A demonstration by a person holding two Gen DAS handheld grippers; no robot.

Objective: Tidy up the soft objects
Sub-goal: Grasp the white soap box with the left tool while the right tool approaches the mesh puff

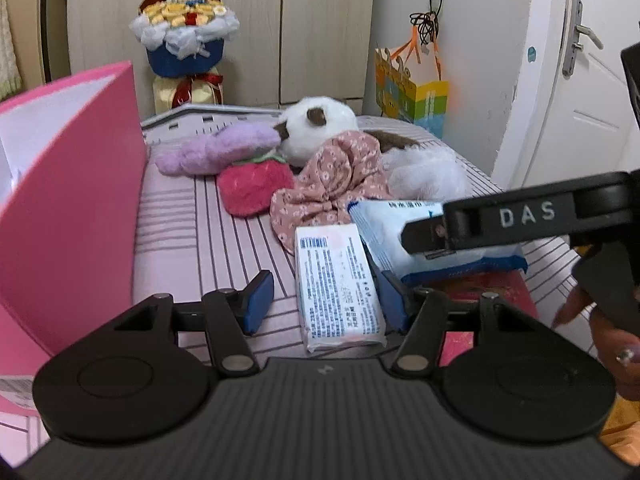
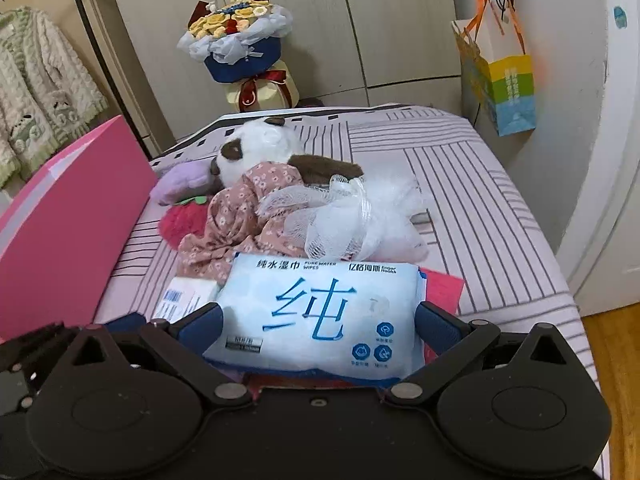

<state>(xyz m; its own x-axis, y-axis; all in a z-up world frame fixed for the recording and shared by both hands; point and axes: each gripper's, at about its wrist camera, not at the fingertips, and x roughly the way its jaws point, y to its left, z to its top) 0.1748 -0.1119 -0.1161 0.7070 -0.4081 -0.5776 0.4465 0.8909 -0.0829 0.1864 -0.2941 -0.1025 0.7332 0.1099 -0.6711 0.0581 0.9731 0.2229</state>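
Blue pads of the right gripper (image 2: 320, 320) bracketed the wipes pack (image 2: 320, 312), apparently gripping it just above the bed (image 2: 480, 184). The left gripper (image 1: 320, 300) gaped wide around a small tissue pack (image 1: 340, 280) beside the wipes. Slick film could slip and drop. Only the right view showed the white mesh puff (image 2: 352, 220) behind the wipes.

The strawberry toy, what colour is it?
The strawberry toy is pinkish red with a green leafy top, best seen in the left wrist view.
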